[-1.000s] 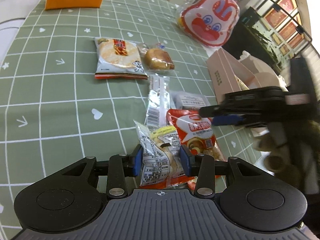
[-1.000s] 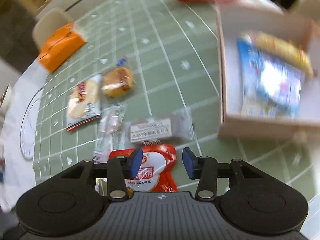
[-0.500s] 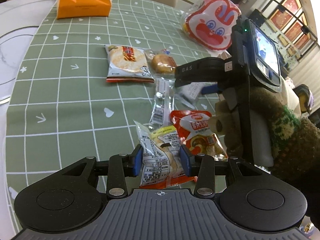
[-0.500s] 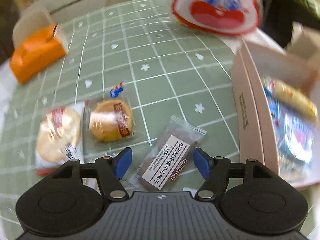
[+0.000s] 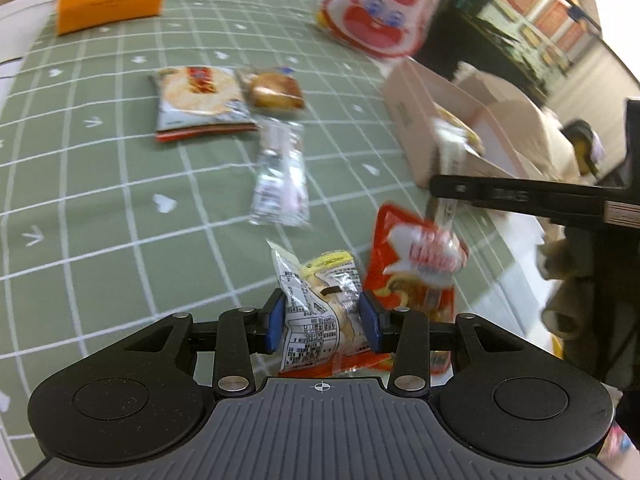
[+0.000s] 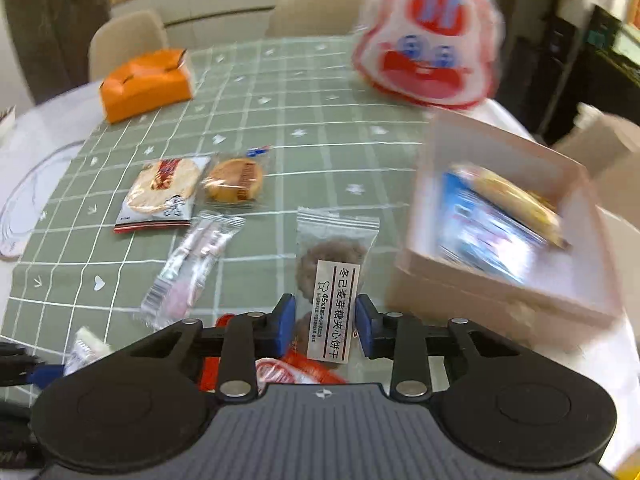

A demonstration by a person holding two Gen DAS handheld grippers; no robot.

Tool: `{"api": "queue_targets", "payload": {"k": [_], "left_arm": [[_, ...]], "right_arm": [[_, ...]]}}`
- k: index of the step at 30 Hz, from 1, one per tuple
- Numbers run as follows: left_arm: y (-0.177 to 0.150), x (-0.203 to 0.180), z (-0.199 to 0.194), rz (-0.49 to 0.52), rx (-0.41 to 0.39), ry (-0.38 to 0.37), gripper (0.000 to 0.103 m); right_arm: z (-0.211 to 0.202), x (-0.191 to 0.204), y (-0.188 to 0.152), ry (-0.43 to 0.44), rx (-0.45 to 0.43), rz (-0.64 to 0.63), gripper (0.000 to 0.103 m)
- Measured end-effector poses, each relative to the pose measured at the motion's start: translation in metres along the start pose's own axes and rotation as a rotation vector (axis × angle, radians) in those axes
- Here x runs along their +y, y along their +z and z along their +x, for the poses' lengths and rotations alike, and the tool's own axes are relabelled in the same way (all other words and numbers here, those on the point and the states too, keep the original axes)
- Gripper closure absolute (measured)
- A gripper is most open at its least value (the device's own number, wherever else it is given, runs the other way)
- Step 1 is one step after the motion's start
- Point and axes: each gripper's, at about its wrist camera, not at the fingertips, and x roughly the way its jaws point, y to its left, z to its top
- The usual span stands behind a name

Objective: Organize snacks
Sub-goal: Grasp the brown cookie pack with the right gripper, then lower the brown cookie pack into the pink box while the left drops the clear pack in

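Two grippers, each pinching a snack.
Your left gripper [image 5: 322, 322] clamps a clear-wrapped pastry [image 5: 320, 312] at bottom centre; your right gripper [image 6: 325, 326] squeezes the biscuit packet [image 6: 334, 276]. Further off, mid-right, sits the pink box [image 6: 492, 296].

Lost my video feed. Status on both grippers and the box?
Left gripper shut on yellow snack. Right gripper shut on biscuit pack. Box right of it, open, two packs inside. Nothing between pack and box.
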Motion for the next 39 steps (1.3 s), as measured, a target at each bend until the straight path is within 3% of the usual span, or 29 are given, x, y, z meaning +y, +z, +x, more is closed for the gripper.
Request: {"api": "queue_targets", "payload": {"k": [3, 6, 8, 13, 21, 24, 32, 36, 39], "left_arm": [[-0.004, -0.009, 0.003, 0.047, 0.020, -0.044, 0.059], [-0.007, -0.019, 0.007, 0.099, 0.046, -0.075, 0.059], [-0.009, -0.026, 0.011, 0.130, 0.064, -0.088, 0.059], [-0.014, -0.043, 0.011, 0.203, 0.088, -0.125, 0.059], [-0.020, -0.051, 0.010, 0.264, 0.122, -0.148, 0.059], [-0.022, -0.053, 0.008, 0.278, 0.126, -0.157, 0.059], [-0.024, -0.054, 0.003, 0.293, 0.119, -0.181, 0.059], [-0.025, -0.052, 0.004, 0.284, 0.118, -0.189, 0.059], [-0.024, -0.051, 0.005, 0.275, 0.119, -0.193, 0.059]], "right_arm": [[-0.024, -0.021, -0.017, -0.006, -0.039, 0.082, 0.073], [-0.037, -0.033, -0.031, -0.066, -0.066, 0.118, 0.073], [-0.040, -0.043, -0.041, -0.091, -0.036, 0.166, 0.073], [-0.039, -0.053, -0.074, -0.043, 0.072, 0.263, 0.073], [-0.034, -0.036, -0.108, -0.084, 0.084, 0.285, 0.072], [-0.033, -0.033, -0.113, -0.112, 0.073, 0.285, 0.055], [-0.022, -0.015, -0.116, -0.170, 0.058, 0.206, 0.033], [-0.021, -0.016, -0.114, -0.162, 0.045, 0.223, 0.037], [-0.025, -0.017, -0.111, -0.148, 0.058, 0.196, 0.066]]}}
